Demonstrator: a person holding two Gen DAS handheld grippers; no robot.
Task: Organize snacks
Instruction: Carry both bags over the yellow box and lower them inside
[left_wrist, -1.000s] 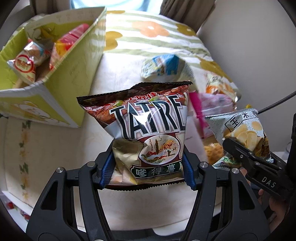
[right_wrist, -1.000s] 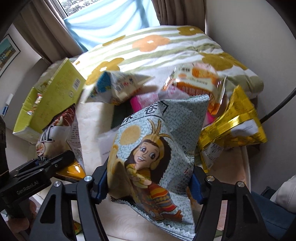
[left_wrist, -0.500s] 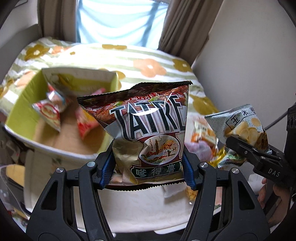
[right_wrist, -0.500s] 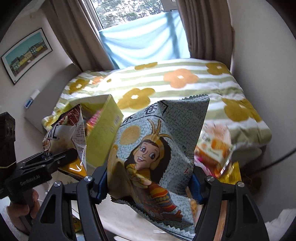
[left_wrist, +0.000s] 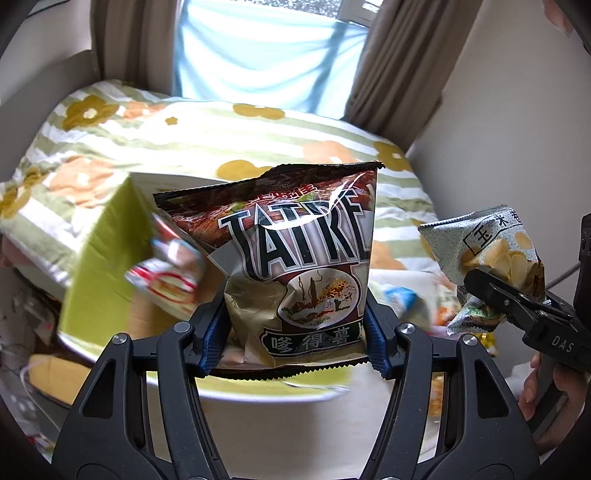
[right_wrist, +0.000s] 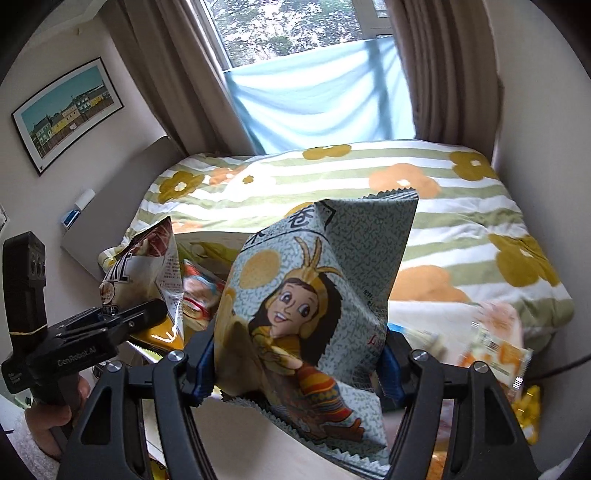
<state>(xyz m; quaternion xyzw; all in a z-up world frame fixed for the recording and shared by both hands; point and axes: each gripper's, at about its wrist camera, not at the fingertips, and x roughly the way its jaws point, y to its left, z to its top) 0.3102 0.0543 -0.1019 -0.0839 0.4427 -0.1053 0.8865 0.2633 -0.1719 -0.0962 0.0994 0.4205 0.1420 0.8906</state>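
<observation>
Our left gripper (left_wrist: 295, 332) has its fingers (left_wrist: 212, 338) clenched on the brown bag (left_wrist: 295, 258), held upright above the green box (left_wrist: 107, 273). Our right gripper (right_wrist: 295, 365) clamps the grey bag (right_wrist: 314, 306), also aloft. Since a second ago both have swung up and left: the box moved from 10 o'clock to under the brown bag, and the bed (right_wrist: 443, 199) and window (right_wrist: 295, 33) now fill the view. Only the right view shows the picture (right_wrist: 66, 110) at 10 o'clock; only the left shows a red-white packet (left_wrist: 166, 277) in the box.
</observation>
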